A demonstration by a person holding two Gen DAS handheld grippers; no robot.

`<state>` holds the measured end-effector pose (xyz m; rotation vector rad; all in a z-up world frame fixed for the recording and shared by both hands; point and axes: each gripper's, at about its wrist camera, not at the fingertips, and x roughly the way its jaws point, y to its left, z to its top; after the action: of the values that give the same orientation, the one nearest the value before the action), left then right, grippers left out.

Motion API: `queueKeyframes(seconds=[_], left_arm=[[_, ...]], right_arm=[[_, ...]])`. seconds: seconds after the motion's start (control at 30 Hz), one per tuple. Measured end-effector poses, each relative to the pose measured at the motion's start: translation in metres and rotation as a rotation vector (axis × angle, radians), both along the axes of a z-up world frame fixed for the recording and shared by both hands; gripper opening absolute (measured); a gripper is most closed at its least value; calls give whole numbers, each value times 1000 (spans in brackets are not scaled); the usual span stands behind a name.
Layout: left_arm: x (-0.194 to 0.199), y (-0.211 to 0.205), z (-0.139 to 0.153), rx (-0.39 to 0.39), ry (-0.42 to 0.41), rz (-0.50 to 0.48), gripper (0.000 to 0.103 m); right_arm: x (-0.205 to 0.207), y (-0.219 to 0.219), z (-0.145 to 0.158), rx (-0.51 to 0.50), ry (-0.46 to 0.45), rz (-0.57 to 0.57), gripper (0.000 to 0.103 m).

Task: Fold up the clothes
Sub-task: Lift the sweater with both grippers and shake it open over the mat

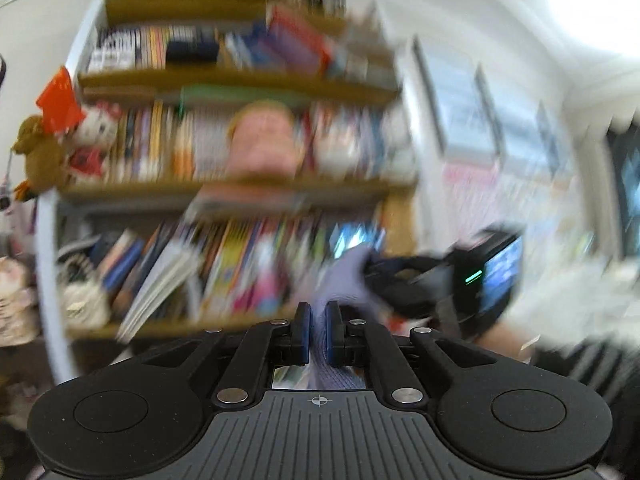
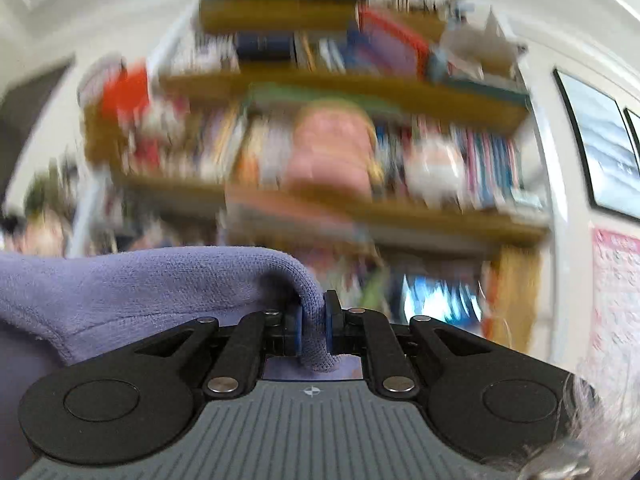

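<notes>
Left gripper (image 1: 318, 314): jaws drawn close, clamped on a fold of lavender knit garment (image 1: 344, 280) that runs right toward the right gripper (image 1: 404, 276). Right gripper (image 2: 313, 314): jaws clamped on an edge of the same garment (image 2: 140, 284), which drapes away to the left. Both views are blurred. A wooden bookshelf (image 2: 400, 92) packed with books fills the far background.

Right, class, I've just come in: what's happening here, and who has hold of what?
A person is folding clothes with two handheld grippers. The left gripper and the right gripper are each shut on the lavender garment, which is held up in the air between them. Both cameras face a blurred bookshelf, so no folding surface shows. No fold can be judged yet.
</notes>
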<state>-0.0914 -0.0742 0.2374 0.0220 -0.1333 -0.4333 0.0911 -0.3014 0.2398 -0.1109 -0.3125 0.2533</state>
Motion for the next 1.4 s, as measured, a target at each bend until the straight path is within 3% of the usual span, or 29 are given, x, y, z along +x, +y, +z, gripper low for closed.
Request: queueKeyframes(seconds=[0.07,0.13,0.23,0.33,0.43,0.57,0.73,0.77,0.8,0.83,0.9,0.93,1.0,1.17,1.3,1.4], left_arm=[[-5,13,3,-64,11,-25,3],[-3,28,-7,-95,70,1,3],[9,57,-43,-126,258,106,3],[22,89,-97,-171,494,249,3],[23,112,-136,-188,639,352,3],[24,117,-153,-135,707,408,3],[32,111,-156,-49,731,425,10],[33,109,-157,-31,736,428,13],[35,108,-157,-14,741,431,22],[38,108,-158,-2,751,431,29],[37,107,-168,11,780,436,67],[39,106,-172,15,793,445,74],[42,104,-180,22,819,457,77],[58,93,-205,73,901,460,77],[70,83,-231,142,969,467,77],[77,80,-249,142,1027,461,77]], right_arm=[[6,12,16,9,71,137,11],[21,34,10,-30,211,258,11],[37,88,-46,-227,391,329,11],[44,138,-121,-356,620,392,11],[39,178,-185,-517,754,411,11],[27,214,-227,-625,797,432,11],[52,254,-233,-708,766,377,13],[58,261,-237,-730,757,362,17],[59,262,-238,-743,750,361,32],[58,259,-236,-735,748,371,52],[56,244,-227,-656,771,404,67],[54,235,-222,-608,795,418,70],[46,213,-215,-521,842,427,72],[26,133,-218,-362,982,326,75],[1,60,-233,-317,1077,177,75],[-18,6,-246,-289,1131,25,73]])
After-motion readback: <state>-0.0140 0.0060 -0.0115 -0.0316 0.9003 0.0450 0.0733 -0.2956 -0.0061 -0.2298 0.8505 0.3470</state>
